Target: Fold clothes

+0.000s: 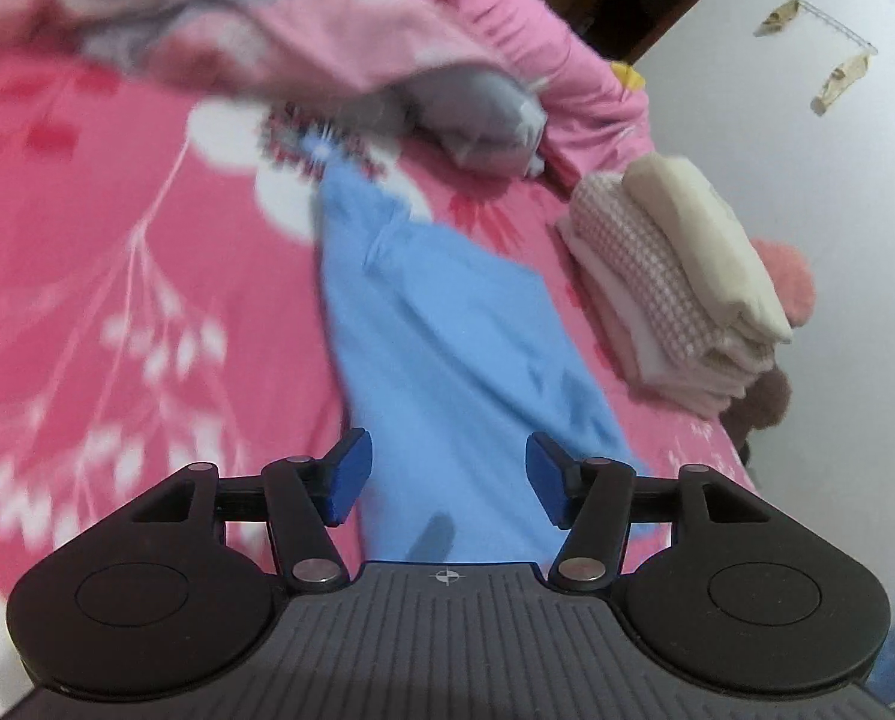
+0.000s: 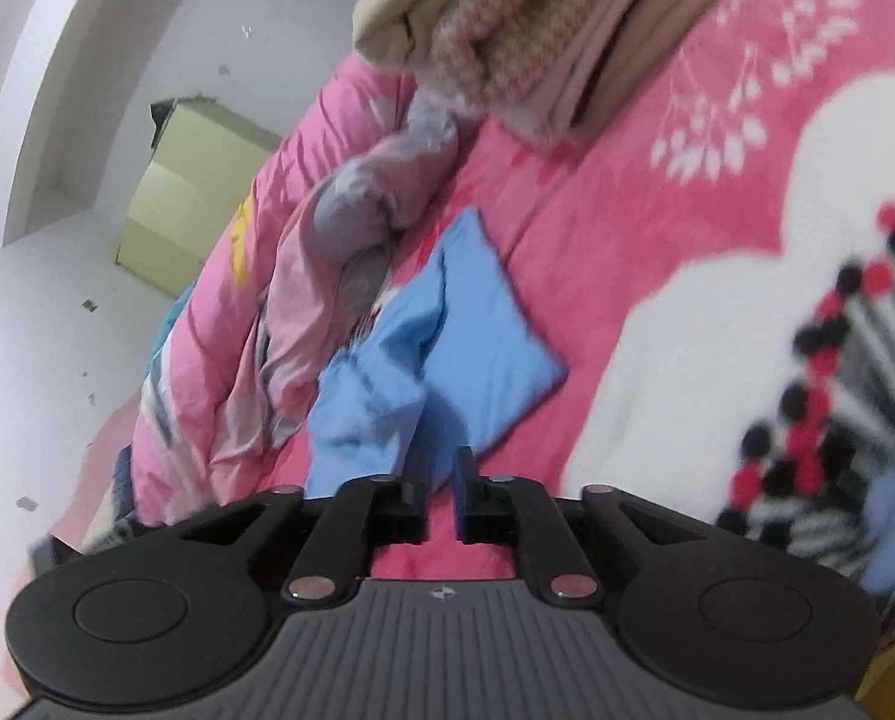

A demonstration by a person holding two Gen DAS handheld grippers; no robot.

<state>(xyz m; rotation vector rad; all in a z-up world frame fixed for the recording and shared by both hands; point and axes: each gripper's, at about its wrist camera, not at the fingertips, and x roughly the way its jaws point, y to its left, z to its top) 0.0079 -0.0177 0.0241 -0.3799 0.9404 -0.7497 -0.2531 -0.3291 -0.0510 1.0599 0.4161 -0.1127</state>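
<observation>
The soft bedspread [image 1: 117, 210] is hot pink with white leaf sprigs, white blotches and red-and-black dotted stripes. On it lies a plain sky-blue cloth garment [image 1: 447, 324]. Beside the garment, a folded stack [image 1: 675, 276] shows cream cloth over pink-and-white houndstooth. Beyond it, a crumpled quilt [image 1: 339, 18] is pale pink and grey.
</observation>
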